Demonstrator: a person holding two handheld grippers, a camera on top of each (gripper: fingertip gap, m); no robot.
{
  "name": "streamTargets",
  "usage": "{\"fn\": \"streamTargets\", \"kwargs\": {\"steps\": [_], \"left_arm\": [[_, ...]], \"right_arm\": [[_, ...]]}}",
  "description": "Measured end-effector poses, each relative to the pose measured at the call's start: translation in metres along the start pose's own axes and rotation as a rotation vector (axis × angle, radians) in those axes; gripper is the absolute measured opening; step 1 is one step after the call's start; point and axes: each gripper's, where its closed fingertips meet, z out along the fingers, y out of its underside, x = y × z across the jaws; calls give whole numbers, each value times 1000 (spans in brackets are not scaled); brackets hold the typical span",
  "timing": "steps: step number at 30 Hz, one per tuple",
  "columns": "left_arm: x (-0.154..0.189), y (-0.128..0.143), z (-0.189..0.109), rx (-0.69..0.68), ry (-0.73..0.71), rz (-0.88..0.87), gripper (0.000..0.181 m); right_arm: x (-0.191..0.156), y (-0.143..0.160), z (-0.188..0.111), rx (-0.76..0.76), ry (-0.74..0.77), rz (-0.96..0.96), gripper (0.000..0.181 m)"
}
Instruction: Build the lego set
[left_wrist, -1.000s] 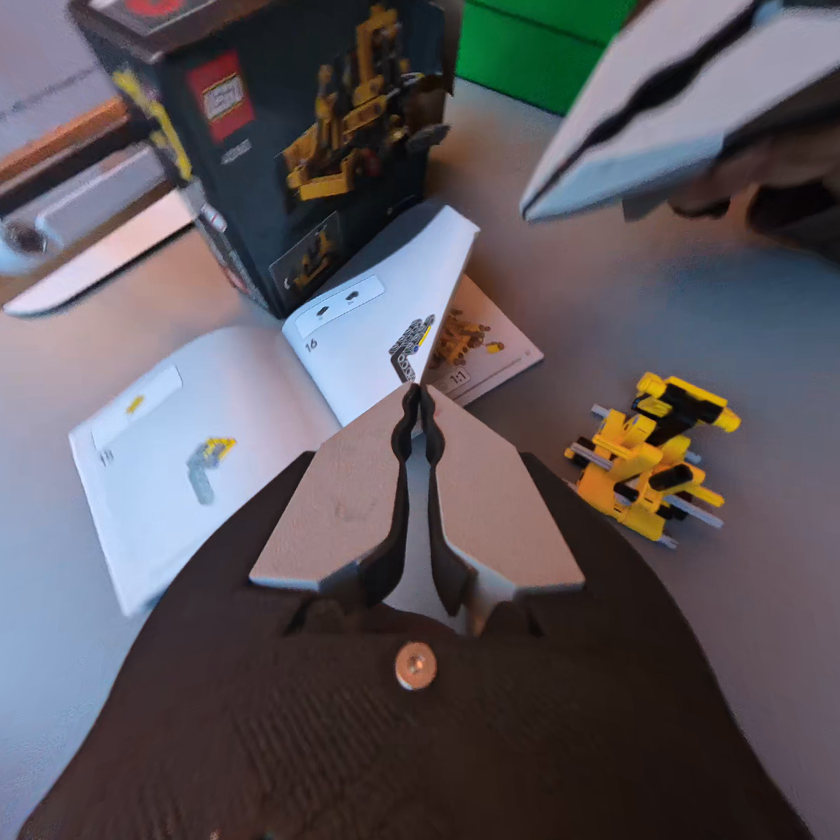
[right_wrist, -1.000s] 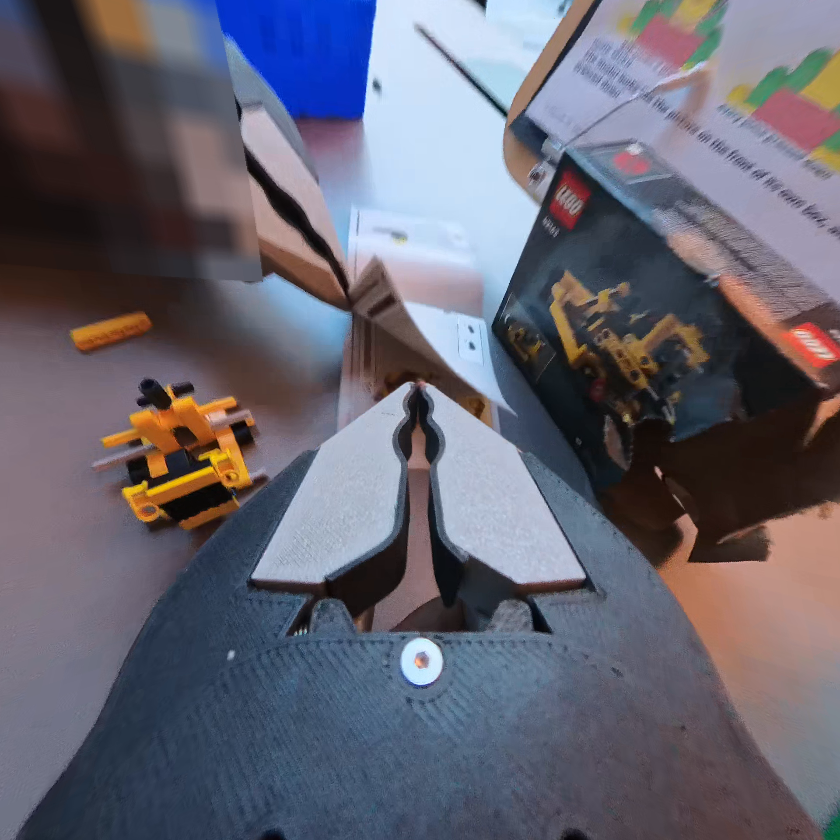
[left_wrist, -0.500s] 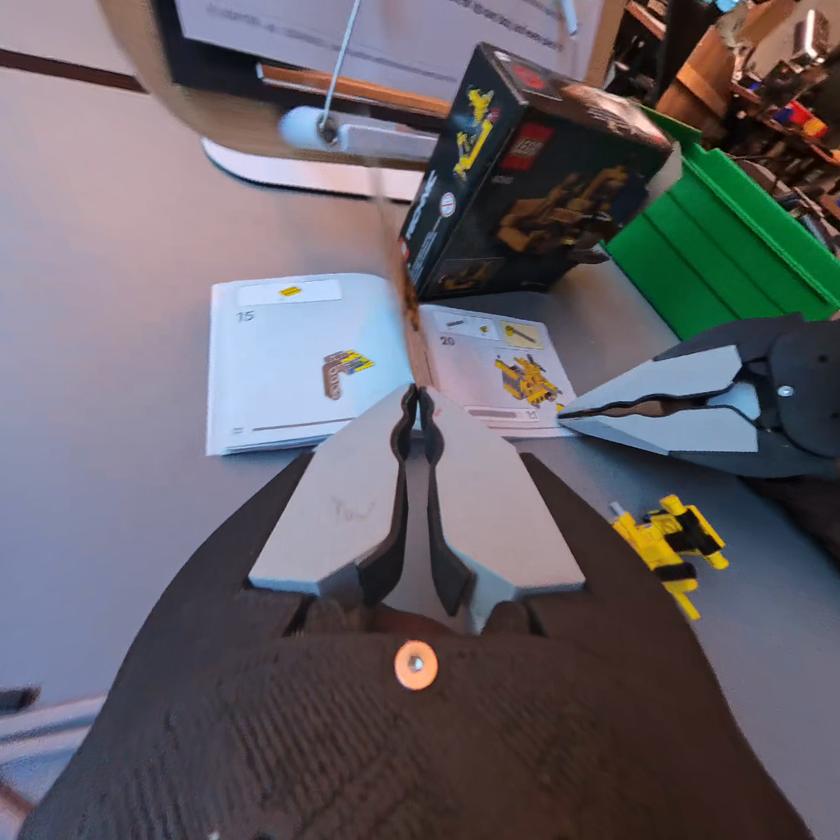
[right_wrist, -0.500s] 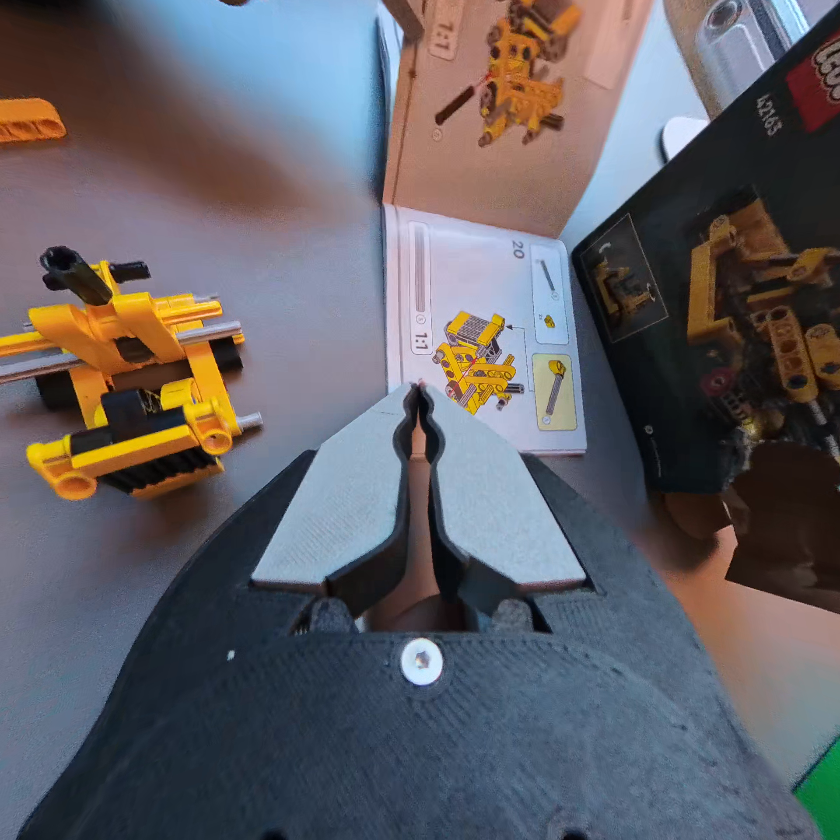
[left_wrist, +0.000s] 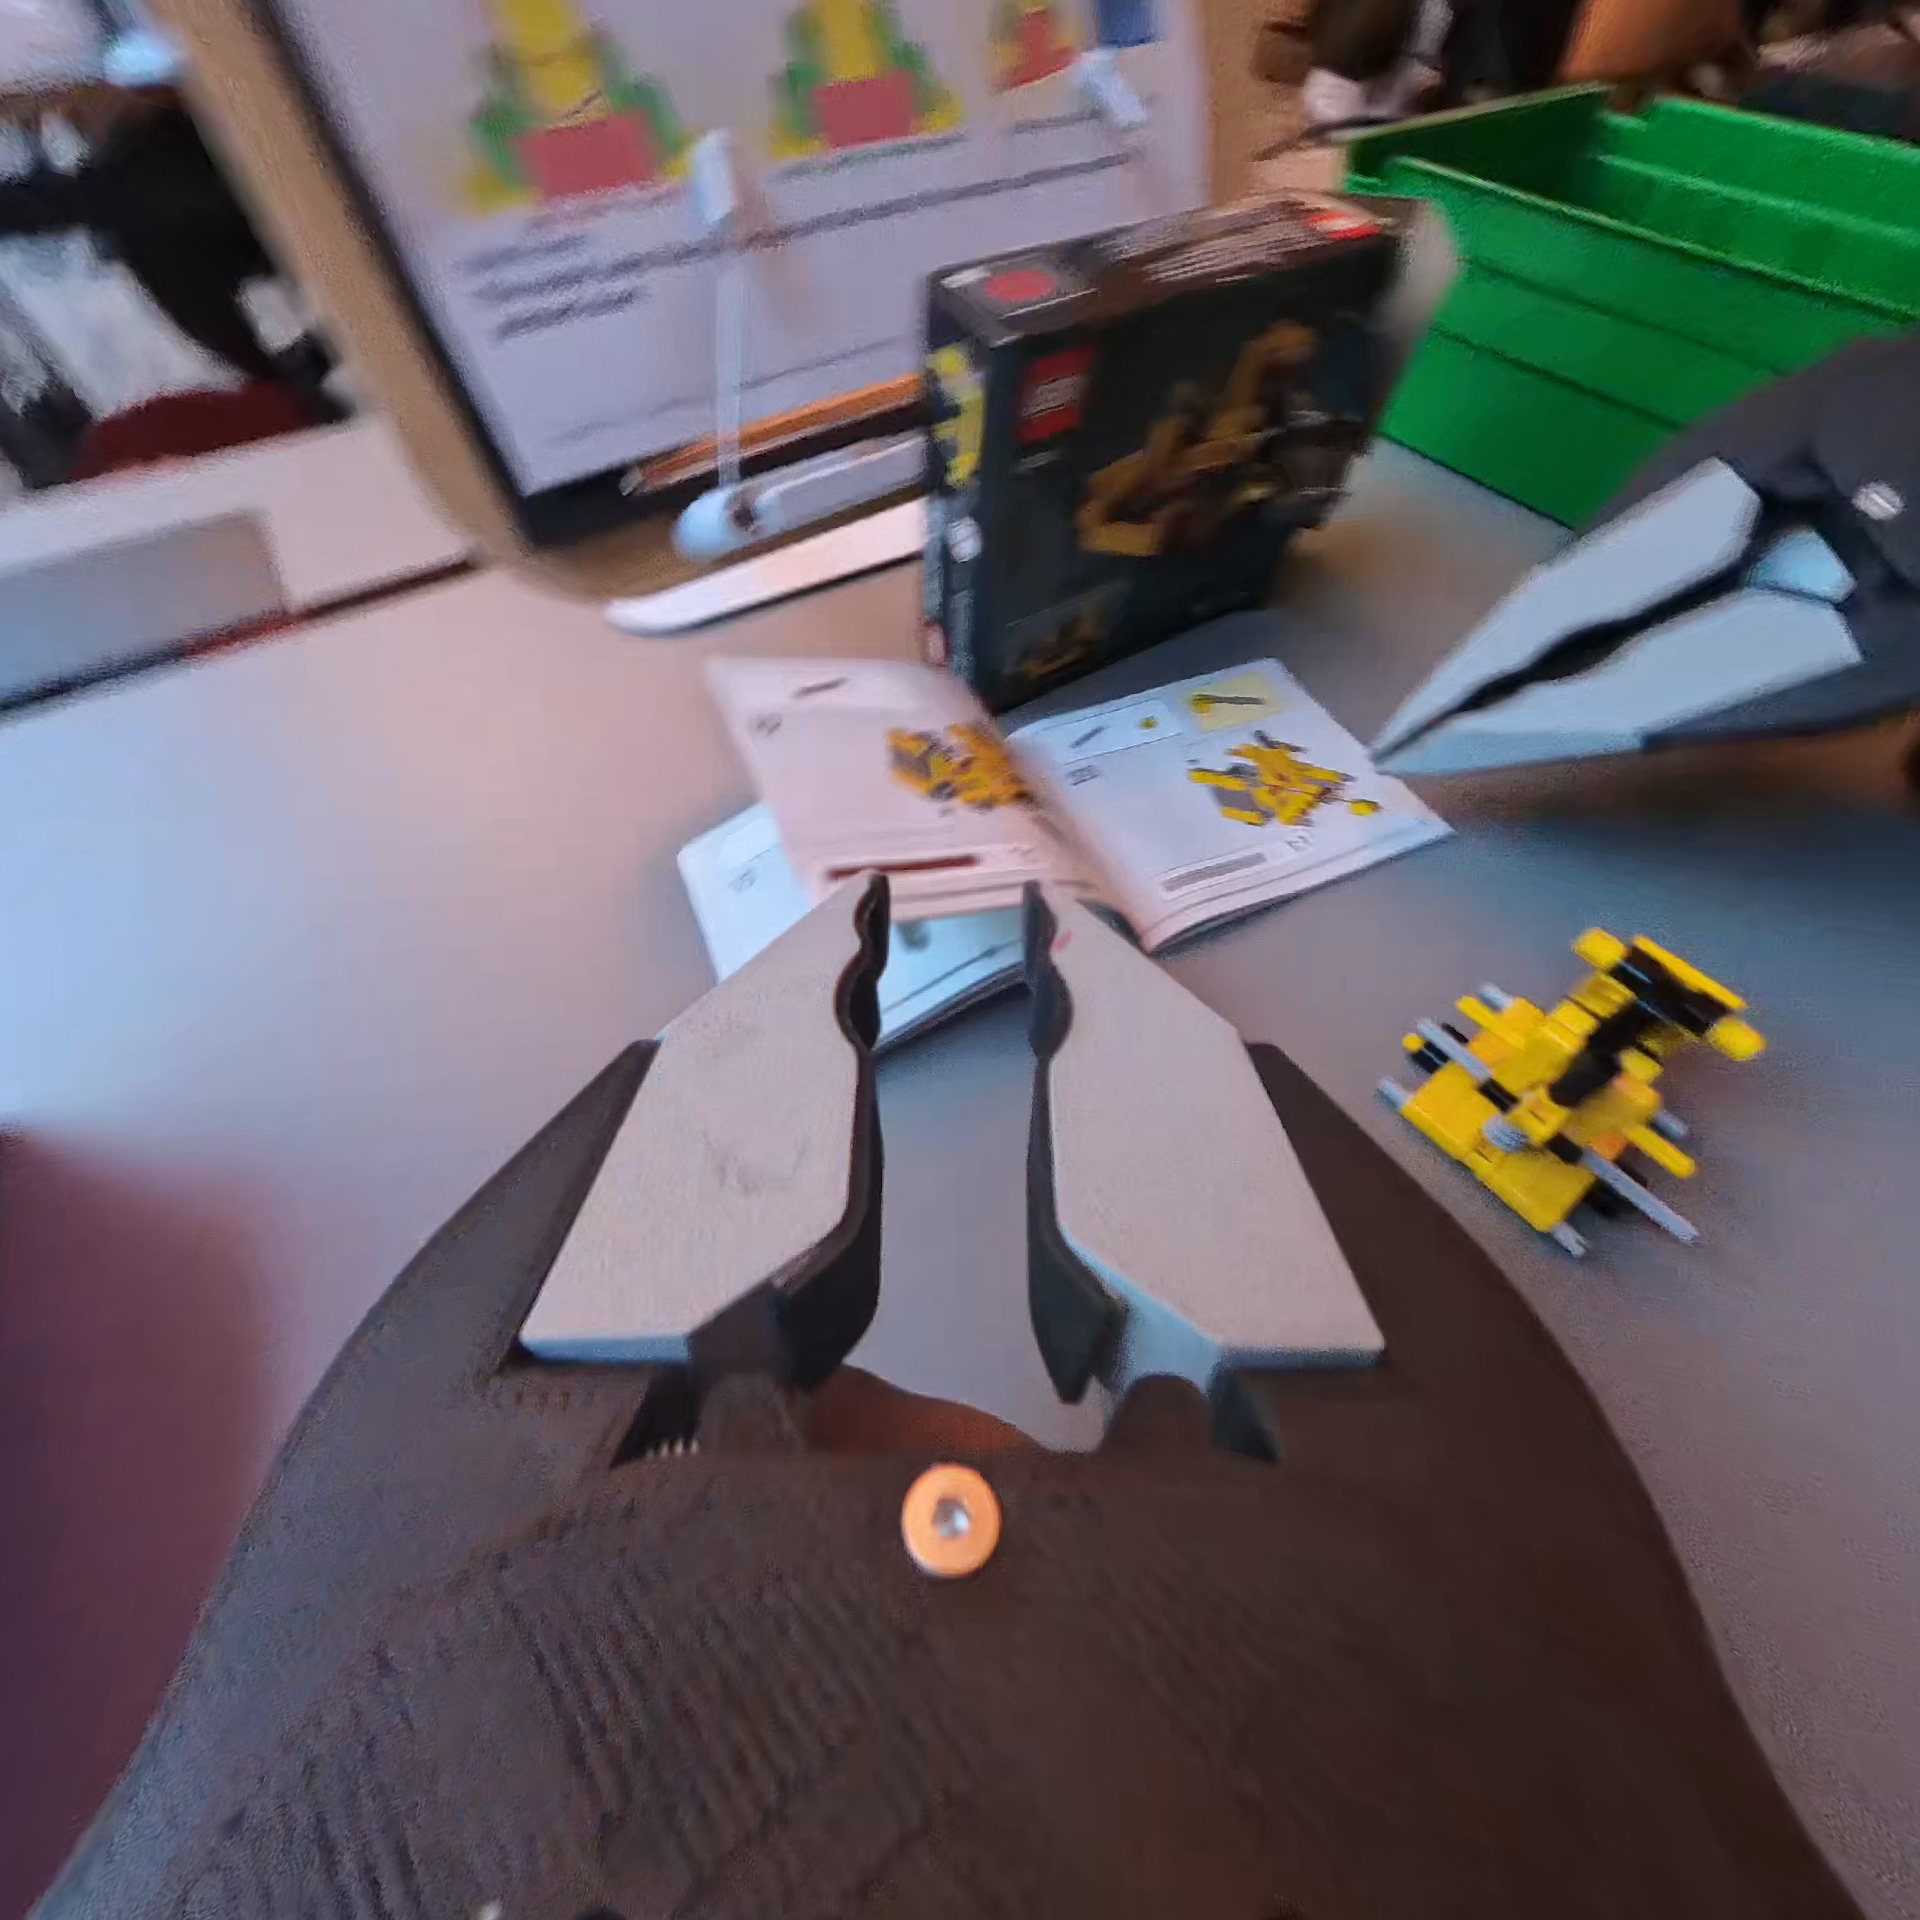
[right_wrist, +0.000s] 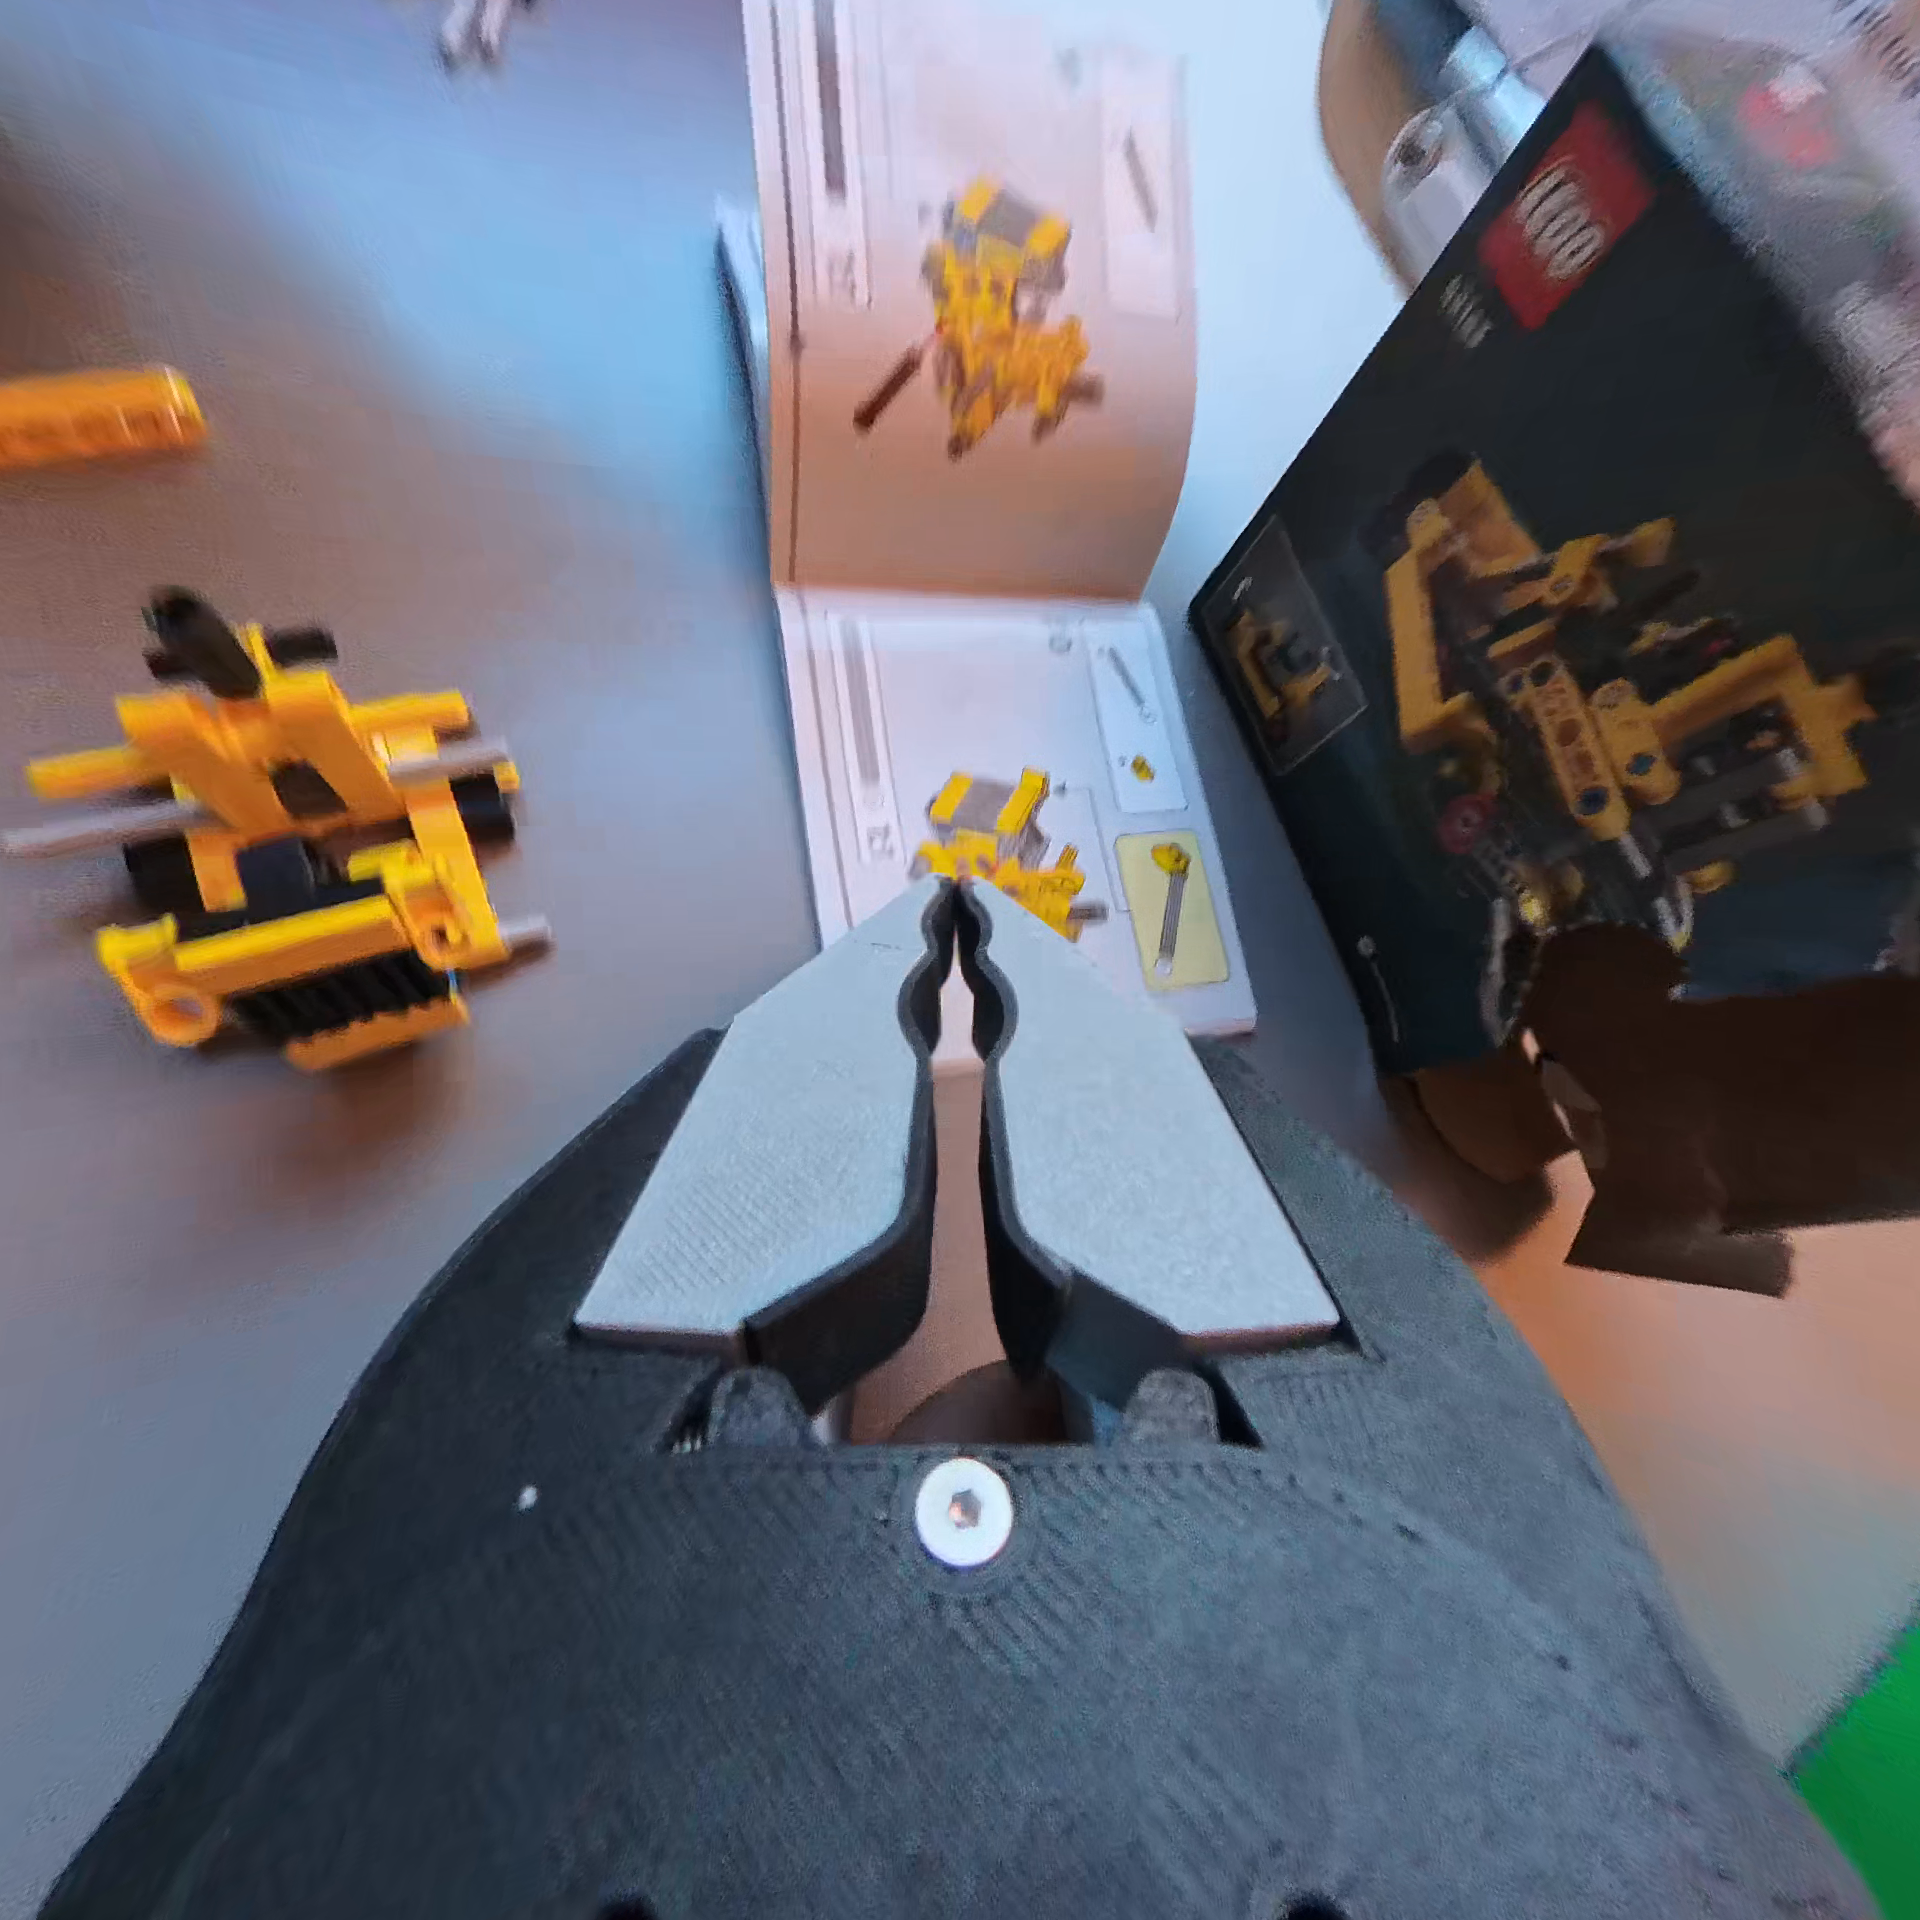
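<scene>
Left gripper (left_wrist: 954, 902): jaws parted by a narrow gap, nothing between them; tips over the booklet's near edge.
Right gripper (right_wrist: 954, 885): jaws closed tip to tip, empty; tips above the booklet's lower page. In the left view it shows (left_wrist: 1387, 743) far right, beyond the model, tips near the booklet's right page.
Booklet (left_wrist: 1226, 800): open on the table, straight ahead of both grippers; one leaf curls up off the flat pages.
Model (left_wrist: 1558, 1081): partly built, yellow and black with grey axles; right of the left gripper, left of the right gripper (right_wrist: 301, 831), resting on the table, touched by neither.
Box (left_wrist: 1153, 436): dark, standing upright just behind the booklet; right of the right gripper's tips.
Beam (right_wrist: 94, 421): loose, yellow, far left of the right gripper, beyond the model.
Bin (left_wrist: 1662, 270): green, behind and right of the box.
Board (left_wrist: 727, 208): printed sheet propped up behind the box, blurred.
Table (left_wrist: 312, 831): grey.
</scene>
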Motion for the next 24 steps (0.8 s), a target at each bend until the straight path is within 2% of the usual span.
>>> {"fn": "streamTargets", "kwargs": {"steps": [2, 5, 8, 10, 17, 21, 24], "left_arm": [[18, -10, 6, 19, 41, 165, 19], [3, -1, 29, -114, -75, 355, 13], [-16, 37, 52, -326, -70, 343, 0], [-20, 60, 53, -419, -34, 330, 0], [-28, 73, 37, -389, -34, 348, 0], [-18, 77, 28, -374, 37, 322, 0], [-11, 79, 22, -361, 94, 273, 0]], "right_arm": [[3, -20, 3, 79, 28, 27, 0], [2, -39, 14, 97, 54, 64, 0], [-5, -25, 30, -3, 61, 23, 0], [-6, -7, 36, -72, 56, -2, 0], [-6, 9, 25, -76, 24, 3, 0], [-5, 12, 20, -72, 28, -16, 0], [2, 7, 19, -43, 94, -67, 0]]}}
